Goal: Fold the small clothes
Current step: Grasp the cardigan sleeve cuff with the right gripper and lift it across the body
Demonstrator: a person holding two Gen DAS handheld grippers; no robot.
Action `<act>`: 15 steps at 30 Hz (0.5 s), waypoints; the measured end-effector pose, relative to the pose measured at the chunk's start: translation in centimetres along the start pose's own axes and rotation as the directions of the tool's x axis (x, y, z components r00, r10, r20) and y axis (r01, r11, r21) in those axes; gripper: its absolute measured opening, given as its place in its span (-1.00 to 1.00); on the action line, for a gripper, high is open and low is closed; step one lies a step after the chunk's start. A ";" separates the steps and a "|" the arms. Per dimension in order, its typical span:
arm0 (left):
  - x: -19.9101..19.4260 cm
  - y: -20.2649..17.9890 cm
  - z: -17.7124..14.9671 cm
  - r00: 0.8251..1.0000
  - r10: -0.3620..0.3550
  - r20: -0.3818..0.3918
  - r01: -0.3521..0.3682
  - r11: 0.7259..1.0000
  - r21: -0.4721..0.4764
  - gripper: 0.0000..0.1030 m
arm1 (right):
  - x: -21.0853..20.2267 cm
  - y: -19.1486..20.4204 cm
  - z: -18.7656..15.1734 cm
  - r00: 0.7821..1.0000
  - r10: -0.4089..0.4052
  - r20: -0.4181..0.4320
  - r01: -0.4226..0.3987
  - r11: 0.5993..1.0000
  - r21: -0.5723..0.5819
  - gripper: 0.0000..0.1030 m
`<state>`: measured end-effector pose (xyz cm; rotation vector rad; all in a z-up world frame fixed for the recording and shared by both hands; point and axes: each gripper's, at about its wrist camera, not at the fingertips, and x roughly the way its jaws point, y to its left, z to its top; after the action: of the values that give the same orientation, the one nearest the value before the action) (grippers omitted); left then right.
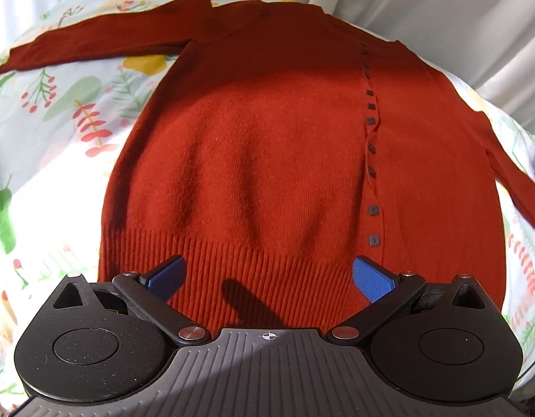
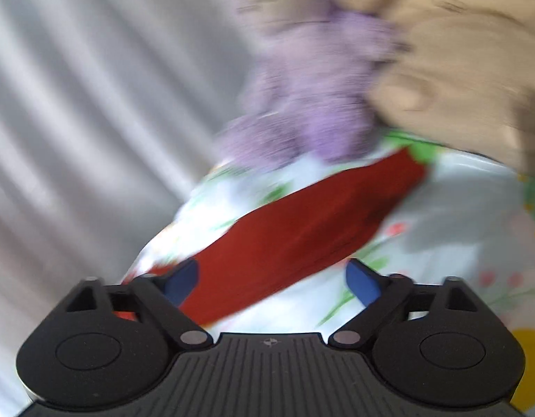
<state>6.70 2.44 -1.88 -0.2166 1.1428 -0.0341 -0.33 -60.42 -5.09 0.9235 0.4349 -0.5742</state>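
While both claws are hanging wide apart and empty, the entry is reading as follows.

Cardigan: a rust-red knit cardigan (image 1: 267, 146) is lying spread flat, front up, on a floral bedsheet (image 1: 58, 111); its ribbed hem (image 1: 232, 271) is nearest the left wrist camera.
Button row: dark square buttons (image 1: 371, 118) are running from neck to hem, off to the right of centre in the left wrist view.
Far sleeve: the left-hand sleeve (image 1: 93, 38) is stretching out sideways across the sheet.
Near sleeve: the right-hand sleeve (image 2: 302, 229) is lying diagonally in front of the right gripper; this view is blurred, so contact cannot be told.
Left gripper (image 1: 269, 278): it is hovering over the hem with the blue pads (image 1: 370, 279) spread wide, gripping nothing.
Right gripper (image 2: 272, 283): its fingers are spread apart around the sleeve's width, not clamping it.
Neighbours: a lilac knitted item (image 2: 312, 104) and a beige cloth (image 2: 458, 69) are sitting beyond the sleeve end; a grey curtain (image 1: 441, 7) is hanging behind.
Step in hand, judged: folding the near sleeve inward across the body.
Doing it well: pinching close to the cuff, taking both layers, lifting low, laying the sleeve flat across the chest without dragging the body askew.
Steadying: the left claw is probably best pressing or holding the hem so the knit stays square.
Risk: catching the lilac item along with the cuff.
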 end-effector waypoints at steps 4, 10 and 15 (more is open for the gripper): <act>1.0 0.0 1.4 1.000 -0.027 -0.004 0.027 0.998 -0.049 1.00 | 3.5 -3.4 1.9 0.997 -0.072 0.002 0.070 0.979 0.191 -0.16; 2.5 -0.5 3.1 0.996 -0.083 -0.021 0.081 0.995 -0.061 1.00 | 5.7 -4.5 2.3 0.989 -0.142 0.034 0.130 0.962 0.238 -0.47; 3.0 -0.8 4.5 0.988 -0.155 -0.012 0.154 0.986 -0.063 1.00 | 5.7 -2.9 2.6 0.973 -0.225 0.052 0.217 0.968 0.126 -0.90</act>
<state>12.14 1.91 -2.66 -0.3601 1.1428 -0.1380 2.48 -65.50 -8.81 0.9738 0.4503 -0.8401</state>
